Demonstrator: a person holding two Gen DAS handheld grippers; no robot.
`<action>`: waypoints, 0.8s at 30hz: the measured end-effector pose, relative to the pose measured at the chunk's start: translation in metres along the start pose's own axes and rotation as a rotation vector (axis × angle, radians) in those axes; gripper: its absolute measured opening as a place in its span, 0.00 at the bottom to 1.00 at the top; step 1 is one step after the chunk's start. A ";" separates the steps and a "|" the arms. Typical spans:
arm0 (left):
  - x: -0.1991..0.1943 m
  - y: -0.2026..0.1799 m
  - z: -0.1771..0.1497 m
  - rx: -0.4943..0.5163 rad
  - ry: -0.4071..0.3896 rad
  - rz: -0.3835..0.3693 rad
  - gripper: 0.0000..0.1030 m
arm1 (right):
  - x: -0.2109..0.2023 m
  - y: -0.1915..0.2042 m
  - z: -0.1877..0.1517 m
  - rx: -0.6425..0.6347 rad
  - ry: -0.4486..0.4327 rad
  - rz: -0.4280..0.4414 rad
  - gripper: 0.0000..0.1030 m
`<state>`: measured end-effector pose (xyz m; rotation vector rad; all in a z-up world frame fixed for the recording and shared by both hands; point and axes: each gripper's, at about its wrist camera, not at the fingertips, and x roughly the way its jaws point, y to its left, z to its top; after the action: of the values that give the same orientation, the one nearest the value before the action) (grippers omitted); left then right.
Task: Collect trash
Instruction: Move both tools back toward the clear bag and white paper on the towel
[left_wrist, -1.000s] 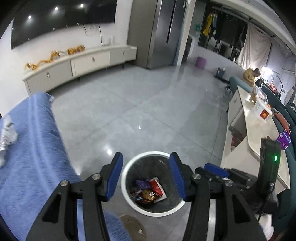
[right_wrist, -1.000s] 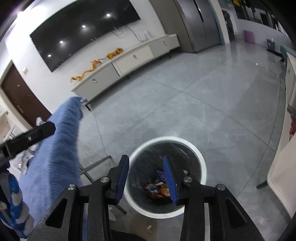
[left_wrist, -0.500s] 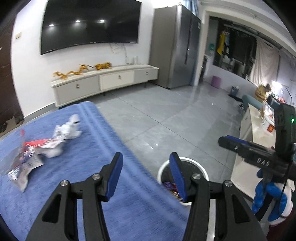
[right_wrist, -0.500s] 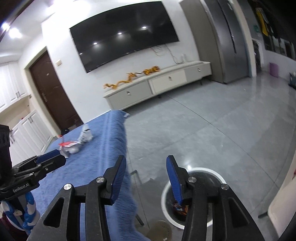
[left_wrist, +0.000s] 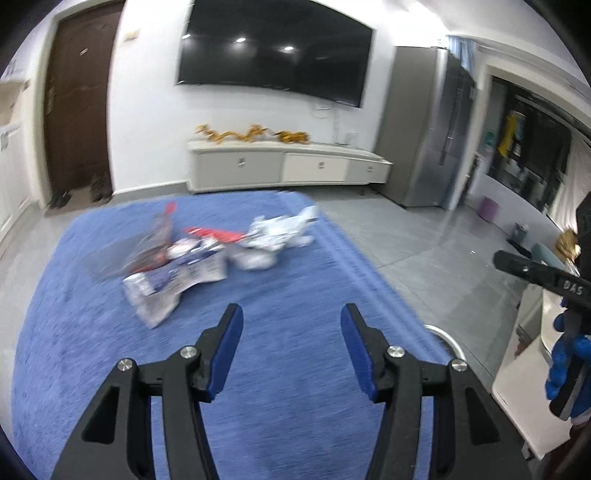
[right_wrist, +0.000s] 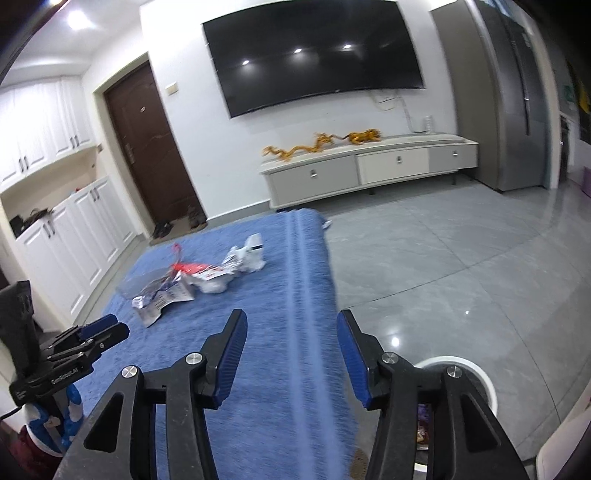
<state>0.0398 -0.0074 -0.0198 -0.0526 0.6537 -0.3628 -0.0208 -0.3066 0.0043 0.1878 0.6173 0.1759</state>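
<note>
A heap of crumpled wrappers (left_wrist: 192, 266) (right_wrist: 199, 280), silver, red and white, lies on a blue cloth-covered table (left_wrist: 280, 369) (right_wrist: 280, 369). My left gripper (left_wrist: 291, 317) hovers over the cloth short of the heap, its jaws opening with nothing between them. My right gripper (right_wrist: 291, 321) hangs over the table's right edge, jaws opening and empty. The white-rimmed trash bin (right_wrist: 476, 384) stands on the floor below the right gripper; a sliver of its rim (left_wrist: 448, 341) shows in the left wrist view. The left gripper (right_wrist: 92, 334) shows at the left of the right wrist view.
Grey tiled floor (right_wrist: 461, 266) spreads to the right of the table. A low white TV cabinet (right_wrist: 369, 170) with a wall screen stands at the back, a dark door (right_wrist: 147, 147) to its left and a steel fridge (right_wrist: 517, 92) to its right. A white counter edge (left_wrist: 517, 387) lies at right.
Both grippers have swung up and left from over the trash bin to above the blue table. The wrapper heap has come into view ahead. The right jaws stand wider than before.
</note>
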 end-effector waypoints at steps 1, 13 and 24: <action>-0.002 0.010 -0.003 -0.014 0.001 0.014 0.52 | 0.006 0.006 0.002 -0.009 0.010 0.010 0.47; 0.028 0.158 0.028 -0.202 0.003 0.180 0.62 | 0.105 0.052 0.028 -0.056 0.108 0.106 0.54; 0.110 0.221 0.047 -0.318 0.130 0.147 0.62 | 0.217 0.047 0.059 0.001 0.179 0.119 0.60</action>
<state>0.2181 0.1583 -0.0828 -0.2840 0.8351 -0.1183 0.1830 -0.2203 -0.0584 0.2114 0.7844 0.3093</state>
